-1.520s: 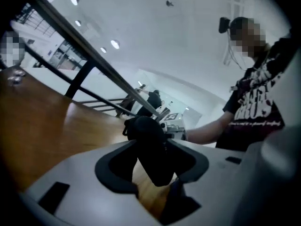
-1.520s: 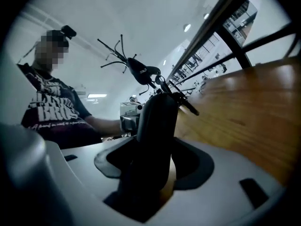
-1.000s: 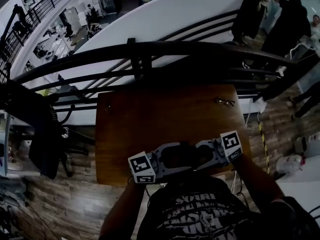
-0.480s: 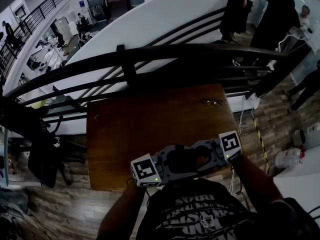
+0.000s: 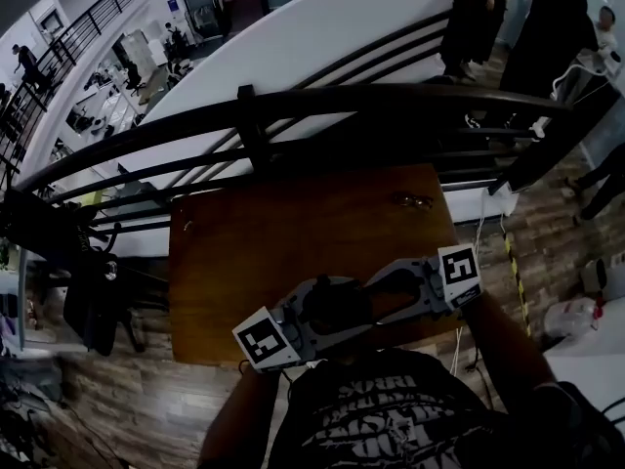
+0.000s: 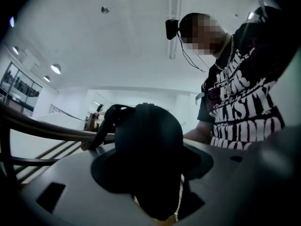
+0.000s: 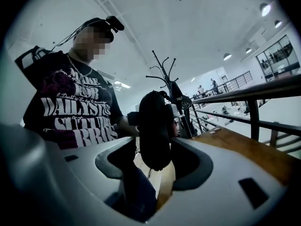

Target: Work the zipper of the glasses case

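Glasses case (image 5: 337,306) held in the air between both hand-held grippers, just over the near edge of the desk (image 5: 293,233).

The dark case sits close to the person's chest. The left hand-held gripper (image 5: 322,313) has the case's broad body between its jaws; they have just been closing and now grasp it across its width. The right hand-held gripper (image 5: 379,291) faces it from the other side, clenched on the case's narrow end, which stands upright between its pads in the right gripper view. A small pair of spectacles (image 5: 412,200) lies well apart near the desk's far right corner, below a black railing (image 5: 293,106).
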`<action>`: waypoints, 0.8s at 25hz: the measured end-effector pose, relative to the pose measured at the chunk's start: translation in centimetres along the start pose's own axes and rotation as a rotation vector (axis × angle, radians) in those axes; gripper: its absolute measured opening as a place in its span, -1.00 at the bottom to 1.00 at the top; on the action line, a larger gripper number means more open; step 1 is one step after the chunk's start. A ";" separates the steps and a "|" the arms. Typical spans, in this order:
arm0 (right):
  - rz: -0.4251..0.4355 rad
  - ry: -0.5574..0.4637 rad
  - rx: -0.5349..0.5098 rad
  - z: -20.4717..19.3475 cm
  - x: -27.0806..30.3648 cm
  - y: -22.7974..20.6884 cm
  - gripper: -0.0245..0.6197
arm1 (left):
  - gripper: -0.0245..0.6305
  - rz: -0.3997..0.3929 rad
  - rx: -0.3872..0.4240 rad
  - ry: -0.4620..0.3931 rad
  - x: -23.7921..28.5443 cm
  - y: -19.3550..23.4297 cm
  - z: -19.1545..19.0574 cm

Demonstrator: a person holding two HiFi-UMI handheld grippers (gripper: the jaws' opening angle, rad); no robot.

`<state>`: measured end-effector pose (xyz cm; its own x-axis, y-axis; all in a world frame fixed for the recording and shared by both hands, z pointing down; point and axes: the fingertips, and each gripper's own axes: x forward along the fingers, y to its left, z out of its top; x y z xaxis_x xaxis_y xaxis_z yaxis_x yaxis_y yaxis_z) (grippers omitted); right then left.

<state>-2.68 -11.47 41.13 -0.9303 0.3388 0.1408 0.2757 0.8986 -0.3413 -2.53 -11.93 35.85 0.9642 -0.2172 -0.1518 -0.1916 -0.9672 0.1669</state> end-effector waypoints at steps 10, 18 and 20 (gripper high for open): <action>0.019 -0.145 0.201 6.4 -1.2 -1.6 -0.35 | -0.09 0.206 0.288 0.347 -1.3 1.1 -4.8; 0.143 0.164 0.221 4.6 3.0 -0.2 -0.36 | -0.09 0.237 0.312 0.408 -1.5 -0.1 -6.5; 0.159 0.204 0.204 4.2 3.6 0.1 -0.37 | -0.09 0.235 0.323 0.428 -1.6 -0.3 -6.8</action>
<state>-7.02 -11.32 37.73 -0.8060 0.5380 0.2469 0.3404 0.7625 -0.5502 -2.80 -10.37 42.62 0.8642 -0.4235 0.2716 -0.3909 -0.9051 -0.1674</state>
